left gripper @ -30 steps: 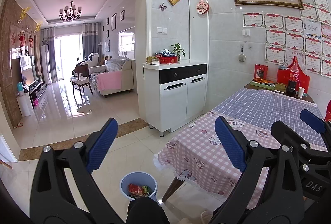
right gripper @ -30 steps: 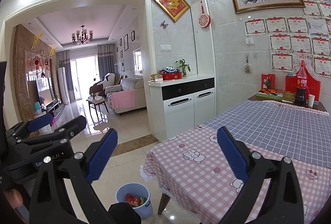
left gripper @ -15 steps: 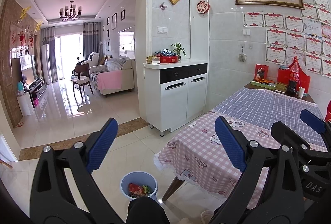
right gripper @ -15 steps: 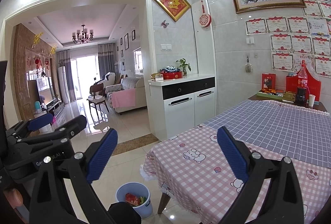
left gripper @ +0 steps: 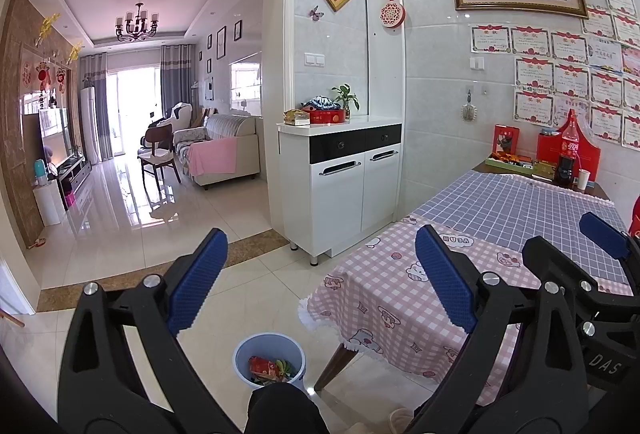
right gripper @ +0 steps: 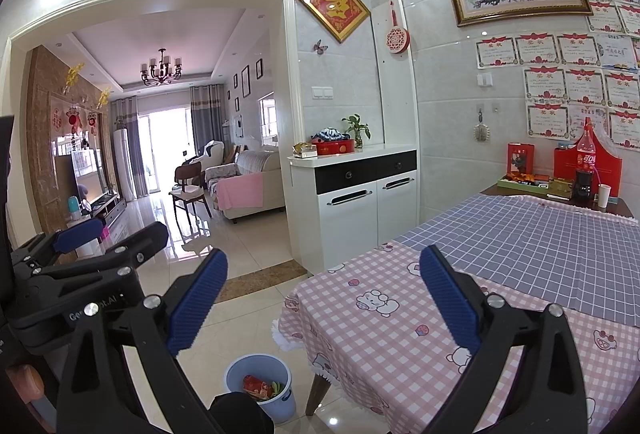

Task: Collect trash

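Beside the near-left corner of the pink checked surface (right gripper: pixel 400 322), the pale blue plastic bin (left gripper: pixel 269 358) is sitting on the floor holding wrappers; left claw (left gripper: pixel 320 286) and right claw (right gripper: pixel 322 294) are both hanging wide and empty, so scanning for leftover trash seems wise

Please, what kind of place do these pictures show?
Most likely a family home: a dining table under checked cloths stands by a white cabinet, and an archway opens onto a living room with a sofa. A blue bin holds trash.
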`<state>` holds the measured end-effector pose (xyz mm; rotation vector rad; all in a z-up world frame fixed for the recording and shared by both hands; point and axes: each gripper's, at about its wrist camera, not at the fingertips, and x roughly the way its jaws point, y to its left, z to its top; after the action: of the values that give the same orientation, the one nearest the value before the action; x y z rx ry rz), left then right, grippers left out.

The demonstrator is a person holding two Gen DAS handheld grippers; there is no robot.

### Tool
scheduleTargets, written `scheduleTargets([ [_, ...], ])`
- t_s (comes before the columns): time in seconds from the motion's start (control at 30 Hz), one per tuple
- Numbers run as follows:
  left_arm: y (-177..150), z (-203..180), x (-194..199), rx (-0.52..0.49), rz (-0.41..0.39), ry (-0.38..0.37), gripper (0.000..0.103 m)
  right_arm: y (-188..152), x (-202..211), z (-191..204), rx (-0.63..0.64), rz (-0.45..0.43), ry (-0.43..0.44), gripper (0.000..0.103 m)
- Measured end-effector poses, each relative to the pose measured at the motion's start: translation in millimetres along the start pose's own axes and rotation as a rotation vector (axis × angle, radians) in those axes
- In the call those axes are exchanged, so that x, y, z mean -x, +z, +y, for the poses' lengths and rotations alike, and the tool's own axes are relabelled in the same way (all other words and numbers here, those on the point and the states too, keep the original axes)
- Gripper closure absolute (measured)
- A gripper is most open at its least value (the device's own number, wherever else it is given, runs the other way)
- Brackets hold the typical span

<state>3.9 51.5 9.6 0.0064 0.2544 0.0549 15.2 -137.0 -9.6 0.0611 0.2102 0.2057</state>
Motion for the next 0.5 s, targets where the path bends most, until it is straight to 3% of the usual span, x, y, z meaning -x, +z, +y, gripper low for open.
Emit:
scheduleTargets([
  [0.5, 0.0, 0.8, -0.9, -0.001, 0.003, 0.002, 0.010, -0.4, -3.6, 0.3, 0.000, 0.005, 0.007, 0.008],
])
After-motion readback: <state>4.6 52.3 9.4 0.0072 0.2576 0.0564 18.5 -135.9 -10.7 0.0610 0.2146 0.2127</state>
